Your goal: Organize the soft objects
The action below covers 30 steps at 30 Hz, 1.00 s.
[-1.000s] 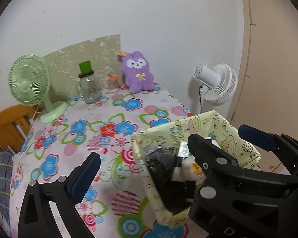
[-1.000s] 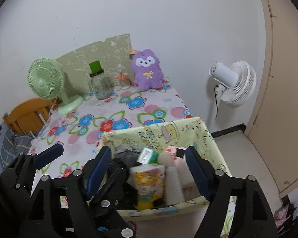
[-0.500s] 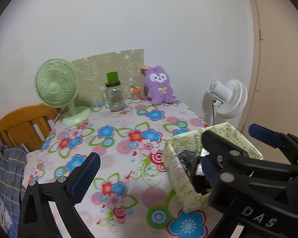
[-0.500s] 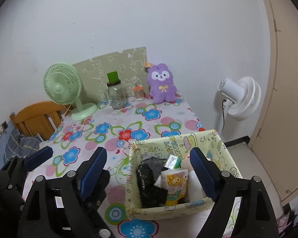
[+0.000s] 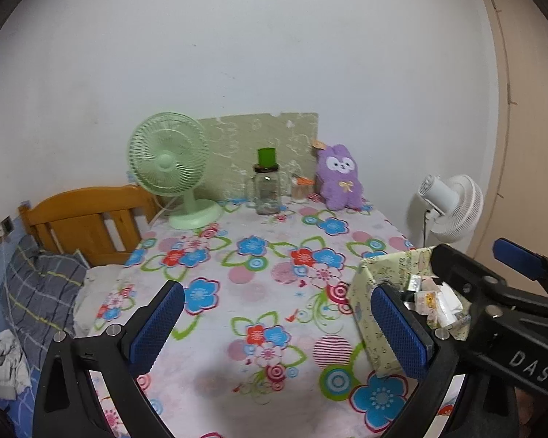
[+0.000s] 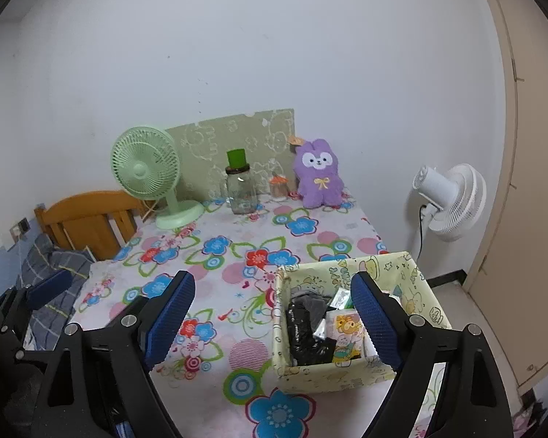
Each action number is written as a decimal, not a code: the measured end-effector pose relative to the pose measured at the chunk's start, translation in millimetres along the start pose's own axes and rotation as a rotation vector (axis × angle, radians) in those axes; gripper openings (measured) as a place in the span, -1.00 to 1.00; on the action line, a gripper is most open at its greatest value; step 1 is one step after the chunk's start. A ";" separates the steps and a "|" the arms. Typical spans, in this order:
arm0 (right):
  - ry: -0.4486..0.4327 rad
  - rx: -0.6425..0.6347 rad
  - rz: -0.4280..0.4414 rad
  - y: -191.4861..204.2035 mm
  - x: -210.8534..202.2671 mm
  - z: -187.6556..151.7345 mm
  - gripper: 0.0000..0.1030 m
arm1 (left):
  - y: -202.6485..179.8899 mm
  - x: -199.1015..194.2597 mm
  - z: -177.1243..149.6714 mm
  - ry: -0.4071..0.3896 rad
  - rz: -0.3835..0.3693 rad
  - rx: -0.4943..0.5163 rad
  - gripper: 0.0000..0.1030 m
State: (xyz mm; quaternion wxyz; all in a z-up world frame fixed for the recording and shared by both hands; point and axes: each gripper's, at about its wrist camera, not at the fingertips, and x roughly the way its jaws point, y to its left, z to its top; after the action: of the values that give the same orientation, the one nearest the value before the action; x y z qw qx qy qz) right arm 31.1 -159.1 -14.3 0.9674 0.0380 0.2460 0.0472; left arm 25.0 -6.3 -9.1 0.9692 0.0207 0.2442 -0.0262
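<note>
A purple plush bunny [image 5: 339,179] [image 6: 319,173] sits upright at the far edge of the flowered table [image 5: 252,277], against the wall. A pale yellow fabric box [image 6: 350,372] [image 5: 365,314] stands at the table's near right corner, holding a black soft item [image 6: 303,328], tissue packs and small packets. My left gripper [image 5: 277,328] is open and empty, low over the table's near edge, left of the box. My right gripper [image 6: 274,321] is open and empty above the box's left side.
A green desk fan [image 5: 170,168], a glass jar with a green lid [image 5: 267,189] and a small orange-capped jar [image 5: 300,188] stand at the back. A white floor fan [image 6: 445,200] is on the right. A wooden headboard [image 5: 87,219] and a plaid pillow [image 5: 40,292] lie left.
Both grippers have pulled back and up from the box. The table and far objects now look smaller and farther away. Both stay open and empty.
</note>
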 end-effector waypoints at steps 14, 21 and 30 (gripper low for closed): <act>-0.058 -0.029 -0.015 10.8 -31.9 -11.6 0.87 | 32.6 -31.6 -14.2 -0.035 0.066 -0.051 1.00; -0.071 -0.032 -0.055 9.2 -37.2 -17.0 0.87 | 34.6 -38.2 -14.1 -0.049 0.069 -0.056 1.00; -0.066 -0.032 -0.049 8.4 -38.3 -16.8 0.88 | 30.7 -39.0 -14.8 -0.050 0.051 -0.044 1.00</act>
State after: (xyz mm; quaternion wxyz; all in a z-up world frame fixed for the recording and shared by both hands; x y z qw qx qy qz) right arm -11.1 -154.1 -10.1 0.9764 0.0180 0.2138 0.0263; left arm -14.4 26.7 -2.8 0.9755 0.0049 0.2199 0.0033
